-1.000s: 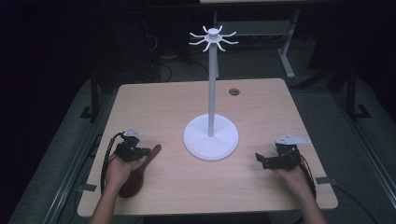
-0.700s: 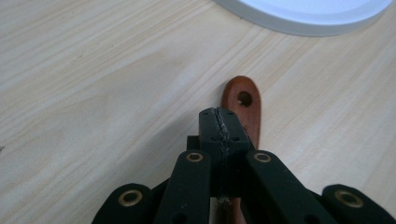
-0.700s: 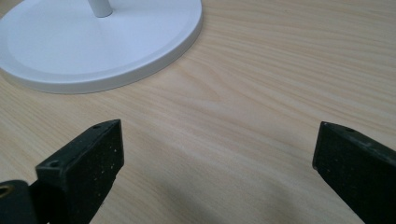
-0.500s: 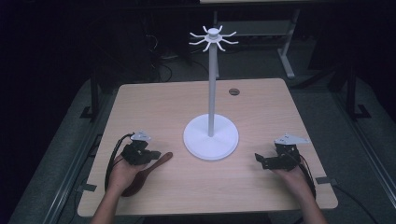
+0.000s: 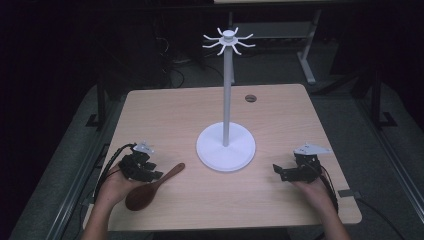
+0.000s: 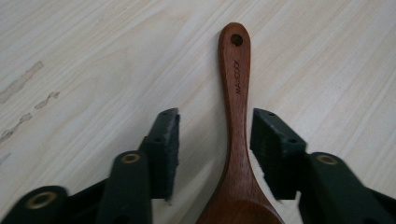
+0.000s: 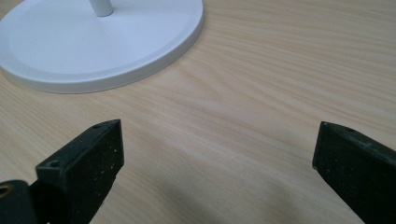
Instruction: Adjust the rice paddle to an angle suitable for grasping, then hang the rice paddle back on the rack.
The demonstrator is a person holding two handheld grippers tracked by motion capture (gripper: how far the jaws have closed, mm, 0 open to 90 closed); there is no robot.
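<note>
Left gripper (image 5: 152, 173), lower left of the high view: 2 jaws released and just been opening, wooden spoon (image 5: 150, 189) between them but untouched. In the left gripper view a gap of bare table shows on each side of the handle; neither pad (image 6: 167, 149) presses the wood. Spoon lies flat on the table (image 5: 280, 120), not lifted.

Spoon position: bowl at the lower left of the high view, close to the person's left hand (image 5: 112, 187); handle runs up and to the right toward the stand base (image 5: 226, 150), tip stopping short of it. In the left gripper view the long axis runs nearly straight up the frame, bowl at the bottom edge between the jaw roots, the tip with its hanging hole (image 6: 236, 39) at top centre. So the handle lies along the gripper's own line, and the jaws straddle the neck where bowl narrows to handle.

Judgement: closing from here would catch the neck crosswise, a fair grip, though the bowl end is heavy and may tip the spoon. Left hand is plainly the nearer one.

Right gripper (image 5: 285, 172), lower right of the high view: jaws spread wide, nothing between them, just wood grain in the right gripper view with the base rim (image 7: 140, 70) at upper left. Well apart from the spoon.

Farther back: white pole rises from the base to a crown of hooks (image 5: 228, 41) at top centre, all bare. The hole in the handle tip presumably goes on 1 of these.
</note>
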